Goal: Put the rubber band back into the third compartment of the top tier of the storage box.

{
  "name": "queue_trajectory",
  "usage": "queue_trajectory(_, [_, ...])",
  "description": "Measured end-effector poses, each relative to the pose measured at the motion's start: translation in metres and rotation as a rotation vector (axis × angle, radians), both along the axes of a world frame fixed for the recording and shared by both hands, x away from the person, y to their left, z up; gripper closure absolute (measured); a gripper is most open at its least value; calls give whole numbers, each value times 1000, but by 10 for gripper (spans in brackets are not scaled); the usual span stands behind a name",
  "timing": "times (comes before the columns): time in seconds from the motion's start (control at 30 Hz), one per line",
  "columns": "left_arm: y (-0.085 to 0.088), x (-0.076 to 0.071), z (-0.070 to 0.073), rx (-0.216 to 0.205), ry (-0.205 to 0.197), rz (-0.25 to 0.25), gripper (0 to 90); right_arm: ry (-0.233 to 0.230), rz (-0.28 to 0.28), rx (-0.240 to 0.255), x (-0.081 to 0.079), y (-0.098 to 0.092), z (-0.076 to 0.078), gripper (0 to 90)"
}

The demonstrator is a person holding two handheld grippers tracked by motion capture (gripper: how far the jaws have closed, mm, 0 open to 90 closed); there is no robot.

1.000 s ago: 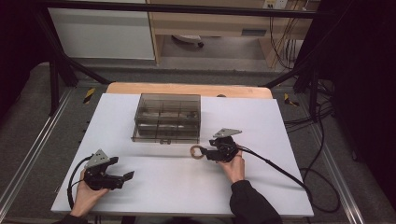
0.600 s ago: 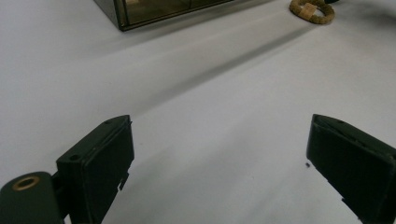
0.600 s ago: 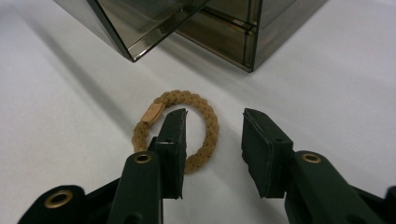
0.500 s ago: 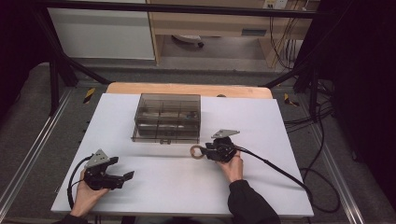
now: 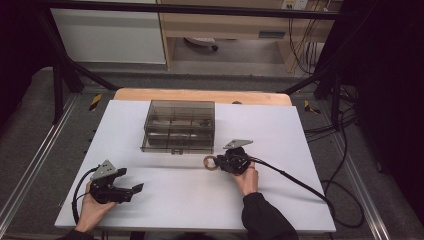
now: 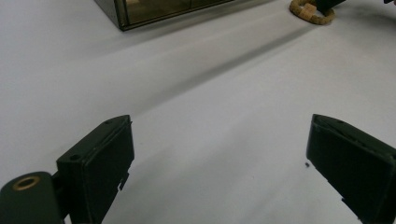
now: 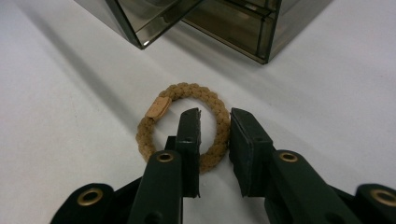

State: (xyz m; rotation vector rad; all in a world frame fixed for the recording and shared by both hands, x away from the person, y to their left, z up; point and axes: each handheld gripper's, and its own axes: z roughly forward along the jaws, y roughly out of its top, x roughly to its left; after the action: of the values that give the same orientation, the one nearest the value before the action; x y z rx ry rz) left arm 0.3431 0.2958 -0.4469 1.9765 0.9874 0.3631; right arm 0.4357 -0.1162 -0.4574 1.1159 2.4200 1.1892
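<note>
A tan braided hair tie [image 7: 184, 93] with a small tag lies flat on the white table [image 5: 280, 130], in front of the smoky clear drawer box [image 5: 179, 125]. My right gripper [image 7: 215, 113] is down at the table and straddles the tie's right side. One jaw is inside the loop and the other outside, and they have just been closing on the cord, with a sliver of gap left. In the high view this gripper [image 5: 220, 162] sits just right of the tie [image 5: 210, 162]. My left gripper [image 5: 130, 180] rests wide open at the front left, with nothing between its jaws [image 6: 222, 122].
The drawer box [image 7: 210, 18] stands just beyond the tie, with a drawer corner jutting toward it. A black cable [image 5: 300, 185] trails from the right gripper to the table's right edge. The left gripper view shows the box's corner [image 6: 154, 9] and the tie [image 6: 310, 11] far off.
The right gripper's jaws have narrowed around the tie's cord. Both hands have stayed about where they were, and the tie has not shifted.
</note>
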Motion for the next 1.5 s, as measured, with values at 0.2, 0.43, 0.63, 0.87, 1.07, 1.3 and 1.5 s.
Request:
queue_trajectory(0.2, [0,0,0,-1,0,-1,73,10,-13,-2,0,0,0,790])
queue_trajectory(0.43, [0,0,0,-1,0,-1,75,17,-19,-8,0,-1,1,831])
queue_trajectory(0.63, [0,0,0,-2,0,-1,75,17,-23,-9,0,-1,1,840])
queue_trajectory(0.87, [0,0,0,-2,-1,-1,76,7,-24,0,-1,-2,5,845])
queue_trajectory(1.07, [0,0,0,-2,0,-1,76,-5,-23,3,-4,-4,11,846])
queue_trajectory(1.3, [0,0,0,-1,-1,-1,76,-3,-21,-4,-6,-6,16,848])
queue_trajectory(1.5, [0,0,0,0,-2,0,76,-9,-16,-10,-9,-8,20,848])
